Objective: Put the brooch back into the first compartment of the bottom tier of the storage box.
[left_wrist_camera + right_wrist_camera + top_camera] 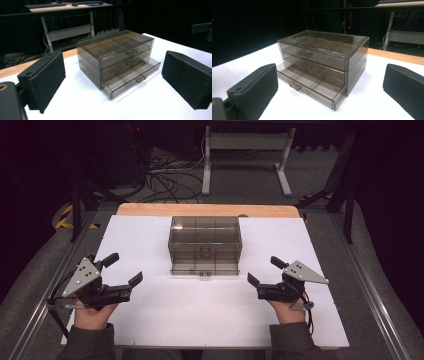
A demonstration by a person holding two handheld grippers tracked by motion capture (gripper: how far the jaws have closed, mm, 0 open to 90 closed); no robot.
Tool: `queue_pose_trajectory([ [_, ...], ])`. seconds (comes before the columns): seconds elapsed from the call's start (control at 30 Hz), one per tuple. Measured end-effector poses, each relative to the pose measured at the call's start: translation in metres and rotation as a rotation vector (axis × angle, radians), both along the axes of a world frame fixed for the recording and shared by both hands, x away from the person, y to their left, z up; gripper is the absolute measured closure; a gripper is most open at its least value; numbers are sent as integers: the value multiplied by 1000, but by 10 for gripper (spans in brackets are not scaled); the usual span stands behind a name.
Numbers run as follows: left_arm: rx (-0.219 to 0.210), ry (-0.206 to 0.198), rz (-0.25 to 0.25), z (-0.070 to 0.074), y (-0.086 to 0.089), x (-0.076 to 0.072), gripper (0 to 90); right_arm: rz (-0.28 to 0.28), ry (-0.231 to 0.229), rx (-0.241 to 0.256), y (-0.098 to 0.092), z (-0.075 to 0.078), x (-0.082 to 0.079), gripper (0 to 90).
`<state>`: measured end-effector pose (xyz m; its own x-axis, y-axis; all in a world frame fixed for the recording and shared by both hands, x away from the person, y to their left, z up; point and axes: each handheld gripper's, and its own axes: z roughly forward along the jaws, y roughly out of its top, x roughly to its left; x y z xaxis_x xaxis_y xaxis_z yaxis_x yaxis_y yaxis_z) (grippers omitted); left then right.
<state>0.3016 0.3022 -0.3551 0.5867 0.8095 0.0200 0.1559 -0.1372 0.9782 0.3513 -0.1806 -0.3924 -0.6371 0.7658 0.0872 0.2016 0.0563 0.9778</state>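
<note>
A smoky clear plastic drawer box (205, 244) stands mid-table, with three drawers stacked. Its bottom drawer (130, 78) is pulled partway out and looks empty; the same drawer (310, 86) shows its small double-knob handle (295, 86). The upper two drawers sit pushed in. My left gripper (121, 269) rests on the white table to the box's left, open, nothing between its pads (43, 80). To the box's right, my right gripper (264, 271) is also open and empty, its pads (254, 91) wide apart. Both point toward the box from a short distance.
A white sheet (210, 320) covers the table, with a wooden strip (205, 210) along the far edge. Beyond it stand a white desk frame (247, 157) and floor cables (167, 180). Metal rails (370, 290) run along both sides.
</note>
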Motion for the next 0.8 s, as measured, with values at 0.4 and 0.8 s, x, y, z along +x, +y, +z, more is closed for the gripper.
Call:
queue_pose_trajectory([
  [0.4,1,-2,4,1,1,-1,59,-26,2,8,-20,-2,-3,1],
  [0.8,4,2,0,0,1,-2,59,-42,-6,18,-33,1,-7,2],
])
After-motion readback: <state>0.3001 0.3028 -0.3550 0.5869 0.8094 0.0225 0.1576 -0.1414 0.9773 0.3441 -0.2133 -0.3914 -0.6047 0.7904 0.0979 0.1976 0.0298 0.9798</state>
